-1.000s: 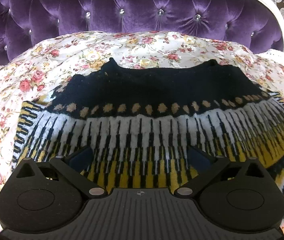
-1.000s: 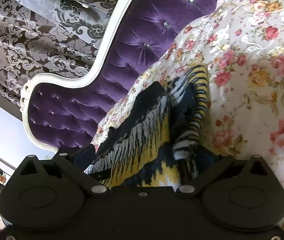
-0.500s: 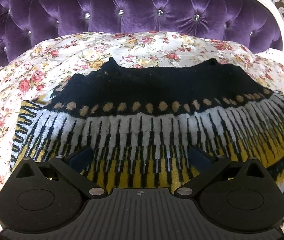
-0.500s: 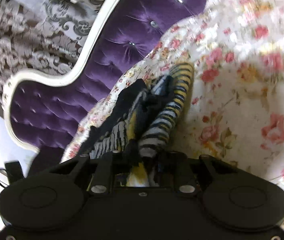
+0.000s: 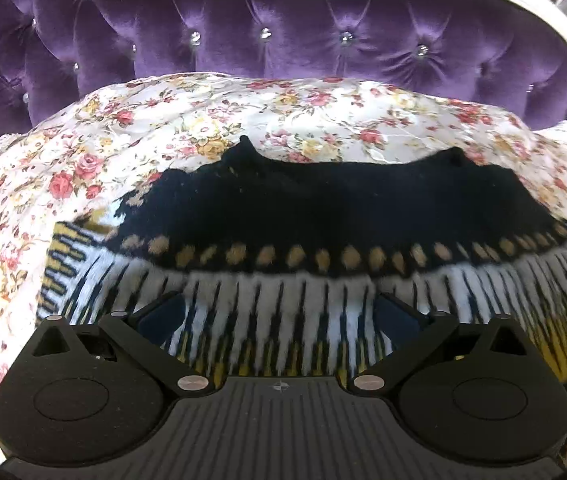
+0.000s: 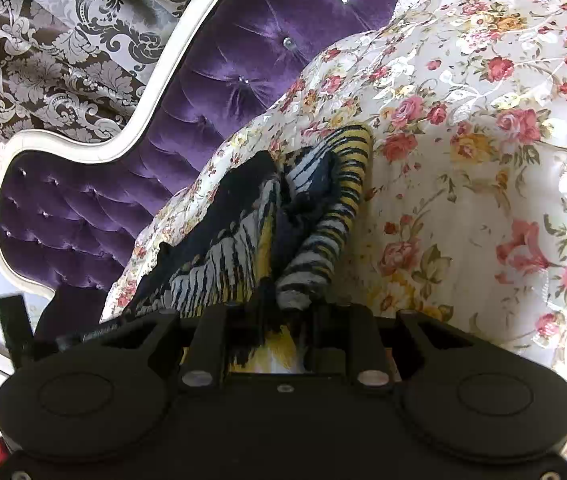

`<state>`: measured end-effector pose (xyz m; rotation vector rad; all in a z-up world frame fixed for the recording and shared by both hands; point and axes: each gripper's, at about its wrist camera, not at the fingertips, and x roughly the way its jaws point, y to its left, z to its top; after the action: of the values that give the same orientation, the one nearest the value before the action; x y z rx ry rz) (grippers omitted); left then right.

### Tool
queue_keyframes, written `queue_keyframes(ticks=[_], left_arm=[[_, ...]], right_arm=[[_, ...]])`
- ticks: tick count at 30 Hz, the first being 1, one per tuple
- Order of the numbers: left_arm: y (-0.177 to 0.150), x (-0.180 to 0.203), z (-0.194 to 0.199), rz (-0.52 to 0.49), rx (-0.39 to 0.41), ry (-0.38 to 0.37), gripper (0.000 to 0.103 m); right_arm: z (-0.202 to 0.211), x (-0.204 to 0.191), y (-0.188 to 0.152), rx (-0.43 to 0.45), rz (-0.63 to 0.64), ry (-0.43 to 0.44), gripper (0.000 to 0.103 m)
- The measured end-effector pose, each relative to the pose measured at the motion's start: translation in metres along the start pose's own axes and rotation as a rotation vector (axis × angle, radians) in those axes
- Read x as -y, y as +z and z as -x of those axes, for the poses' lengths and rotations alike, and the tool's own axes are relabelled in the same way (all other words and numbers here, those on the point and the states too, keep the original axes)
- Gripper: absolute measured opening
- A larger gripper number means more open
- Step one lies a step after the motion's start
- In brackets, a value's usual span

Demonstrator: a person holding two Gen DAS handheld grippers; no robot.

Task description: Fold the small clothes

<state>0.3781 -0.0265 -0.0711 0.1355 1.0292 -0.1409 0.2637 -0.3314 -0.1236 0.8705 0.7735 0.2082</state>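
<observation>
Pinched shut, my right gripper (image 6: pixel 283 312) lifts the patterned knit sweater's (image 5: pixel 323 216) sleeve; my left gripper (image 5: pixel 279 320) hovers spread (body flat, folding barely begun)

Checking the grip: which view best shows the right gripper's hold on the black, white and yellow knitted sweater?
Right wrist: the right gripper is shut on bunched sweater. Left wrist shows the sweater flat, no grip.

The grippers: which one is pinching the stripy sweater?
The right gripper. It is shut on a bunched fold of the sweater. The left gripper is open over the flat sweater, gripping nothing.
</observation>
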Motion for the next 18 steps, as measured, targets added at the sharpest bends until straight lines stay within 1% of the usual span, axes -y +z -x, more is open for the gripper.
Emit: queue_keyframes(ticks=[4,7,11,15,18], left_arm=[[0.0063,0.009,-0.0092,-0.016,0.018,0.036,0.103],[0.007,0.0081,-0.0112,0.007,0.031,0.035,0.103],[-0.0001,0.0082,-0.0078,0.039,0.072,0.041,0.103],[-0.0013,0.0049,-0.0055,0.042,0.071,0.02,0.103],[-0.0016,0.0064,-0.0039,0.003,0.059,0.013,0.103]], right_arm=[[-0.001,-0.0002,0.0005,-0.002,-0.008,-0.002,0.032],[-0.002,0.0009,0.0011,-0.005,-0.016,-0.001,0.033],[-0.0029,0.0017,0.0012,-0.007,-0.025,0.0,0.034],[-0.003,0.0021,0.0011,-0.008,-0.025,-0.002,0.035],[-0.0038,0.0035,0.0008,-0.008,-0.033,0.0,0.036]])
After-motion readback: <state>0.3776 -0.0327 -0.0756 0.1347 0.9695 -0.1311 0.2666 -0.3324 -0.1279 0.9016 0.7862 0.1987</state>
